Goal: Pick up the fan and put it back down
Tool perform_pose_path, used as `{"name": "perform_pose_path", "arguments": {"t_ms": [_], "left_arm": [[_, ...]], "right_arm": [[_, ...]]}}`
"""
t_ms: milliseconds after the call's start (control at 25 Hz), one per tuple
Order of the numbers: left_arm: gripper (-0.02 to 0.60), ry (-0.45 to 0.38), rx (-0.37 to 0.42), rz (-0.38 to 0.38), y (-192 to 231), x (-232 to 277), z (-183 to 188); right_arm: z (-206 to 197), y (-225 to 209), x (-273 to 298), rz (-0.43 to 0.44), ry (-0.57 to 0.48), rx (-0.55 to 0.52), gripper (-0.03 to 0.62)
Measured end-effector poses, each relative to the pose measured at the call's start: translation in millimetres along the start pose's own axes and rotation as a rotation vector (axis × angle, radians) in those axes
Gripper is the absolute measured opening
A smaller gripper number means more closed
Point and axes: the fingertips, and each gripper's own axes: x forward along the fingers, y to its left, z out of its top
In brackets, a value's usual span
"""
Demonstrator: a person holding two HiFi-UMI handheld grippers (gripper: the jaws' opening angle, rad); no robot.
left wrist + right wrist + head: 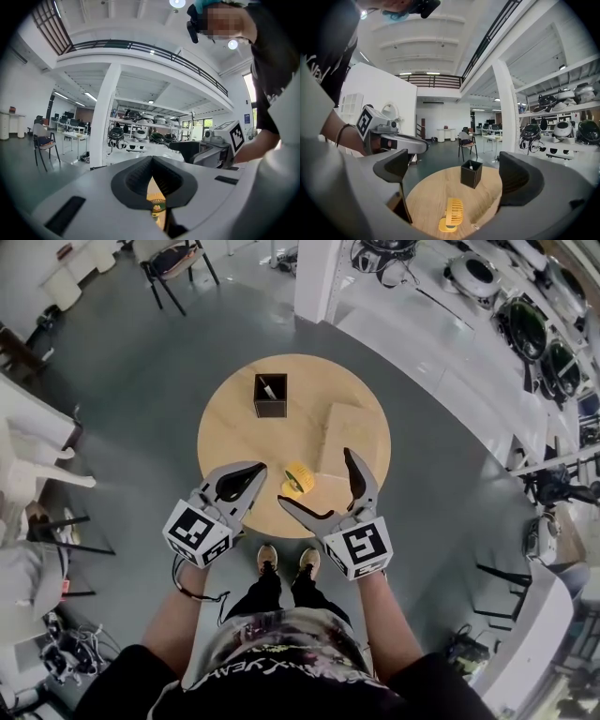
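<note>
- Head view: the fan (298, 478) sits on the round wooden table (234, 432), on the near side towards the person, with no contact from either tool.
- A black box (270, 395) stands further back, well clear of the fan. A pale slab (345, 432) lies to the right of the fan.
- The left gripper (257, 472) is parked just left of the fan, tips closed on each other. Looks like the spare tool here, kept out of the way.
- The right gripper (315, 478) hovers over the near right side of the table with its jaws spread wide. One jaw reaches past the fan's right side and the other points across in front of it. Reads as pre-grasp, pickup not started.
- Left gripper view: the pads meet at the tips with nothing clamped between them. A sliver of yellow fan and wood shows through the slit lower down, beyond the jaws and not in them. The right gripper's marker cube (236, 135) shows off to the right.
- Right gripper view: the pads (396, 168) are fully apart and the gap is empty. The fan stands upright on its base, grille up, low and centred between the two jaws, apart from both. That aim suggests this tool takes the grasp, and it needs to drop and close on the grille or stem.
</note>
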Motion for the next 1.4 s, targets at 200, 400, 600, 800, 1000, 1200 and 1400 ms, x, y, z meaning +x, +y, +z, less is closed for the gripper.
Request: {"name": "perform_pose_path", "arguments": {"t_ms": [200, 400, 600, 800, 1000, 1200, 1400], "left_arm": [[0.017, 0.001, 0.004, -0.004, 4, 2, -21], [0.017, 0.005, 0.008, -0.002, 5, 7, -40], [0.017, 0.005, 0.002, 0.000, 3, 11, -63], [0.017, 0.007, -0.002, 0.005, 2, 13, -88], [0.017, 0.013, -0.008, 0.016, 3, 13, -119], [0.017, 0.014, -0.017, 0.028, 7, 13, -148], [0.017, 0.016, -0.020, 0.033, 7, 15, -164]], "right_arm": [[-26, -2, 11, 0.002, 0.001, 0.001, 0.586], [-52, -6, 18, 0.001, 0.010, 0.007, 0.586], [-78, -8, 22, 0.002, 0.017, 0.013, 0.586], [-109, -7, 27, 0.006, 0.026, 0.020, 0.586], [-144, -5, 32, 0.010, 0.038, 0.028, 0.586], [-173, -3, 39, 0.013, 0.038, 0.035, 0.586], [-189, -1, 43, 0.015, 0.042, 0.040, 0.586]]}}
